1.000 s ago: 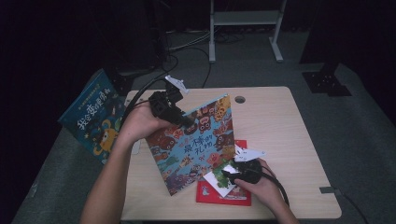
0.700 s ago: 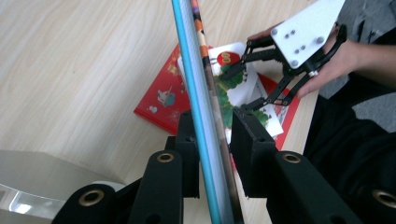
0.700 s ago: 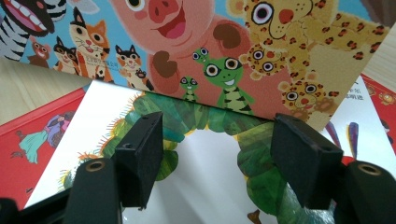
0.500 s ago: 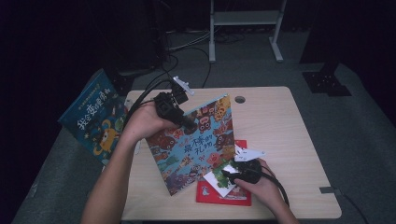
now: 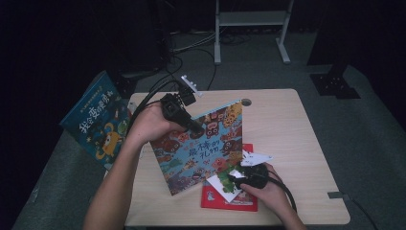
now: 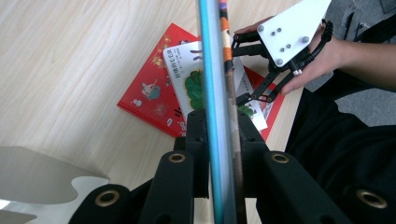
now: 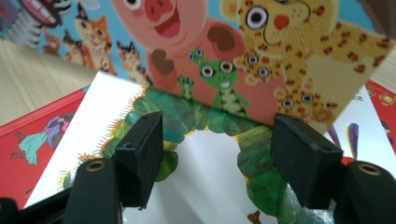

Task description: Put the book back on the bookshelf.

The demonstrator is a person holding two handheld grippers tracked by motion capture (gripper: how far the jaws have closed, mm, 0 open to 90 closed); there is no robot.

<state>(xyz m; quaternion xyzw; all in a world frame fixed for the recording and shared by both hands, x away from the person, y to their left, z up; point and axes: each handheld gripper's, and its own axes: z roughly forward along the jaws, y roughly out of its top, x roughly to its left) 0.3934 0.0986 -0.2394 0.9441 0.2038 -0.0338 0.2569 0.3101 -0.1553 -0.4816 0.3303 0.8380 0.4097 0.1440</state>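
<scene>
Animal book [image 5: 203,143] stands over small book [image 5: 224,188] (atop another [image 5: 230,200], seemingly).

Dark lab: lone wooden table [image 5: 297,143], floor cables [image 5: 191,48], metal stand [image 5: 251,28].

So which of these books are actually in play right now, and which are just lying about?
In play:
- animal picture book, clamped upright in the left gripper
- white caterpillar book, under the right gripper

Lying about:
- red book, bottom of the stack
- blue book, off the table's left edge
</scene>
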